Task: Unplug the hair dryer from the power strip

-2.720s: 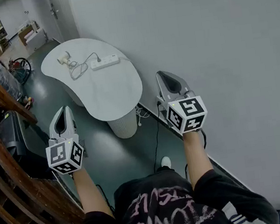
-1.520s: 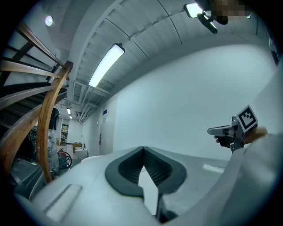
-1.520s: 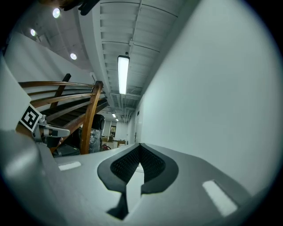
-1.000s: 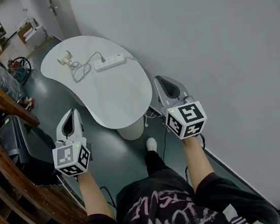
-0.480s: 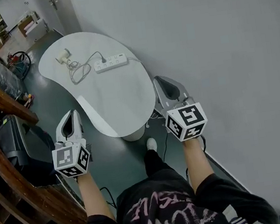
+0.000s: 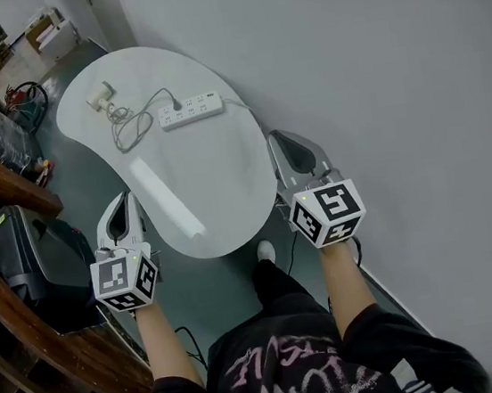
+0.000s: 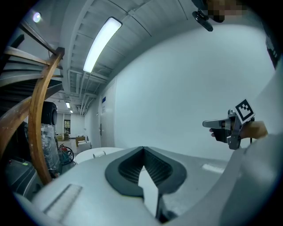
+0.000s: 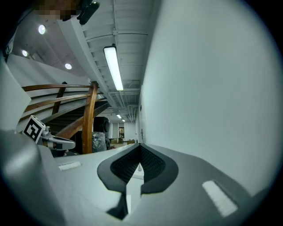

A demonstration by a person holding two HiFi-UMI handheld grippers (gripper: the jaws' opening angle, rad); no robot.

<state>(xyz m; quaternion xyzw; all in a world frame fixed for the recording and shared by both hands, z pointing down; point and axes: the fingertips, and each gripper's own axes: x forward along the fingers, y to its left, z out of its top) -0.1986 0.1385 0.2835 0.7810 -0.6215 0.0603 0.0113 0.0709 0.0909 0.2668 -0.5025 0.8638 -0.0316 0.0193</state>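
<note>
Across the table (image 6: 217, 181), hair dryer (image 6: 100, 97) lies crosswise, seemingly nozzle-left; left gripper (image 6: 123, 198) and right gripper (image 6: 277, 137) fingers clenched, empty.

Office-like hall — wooden stair rail (image 6: 6, 182), ceiling strip light (image 8: 113, 66), white table (image 6: 225, 176).

Head view: bright, even light, no motion blur; marker cube (image 6: 327, 212) on my right gripper (image 6: 277, 142) reads crisp. Long glare streak (image 6: 167, 199) on the white table (image 6: 224, 162); floor (image 6: 77, 173) left of the table is dim, w/ soft shadow below its rim. Both gripper views: heavy fisheye, corners black. Ceiling tube (image 7: 102, 44) high above the table blows out.
</note>
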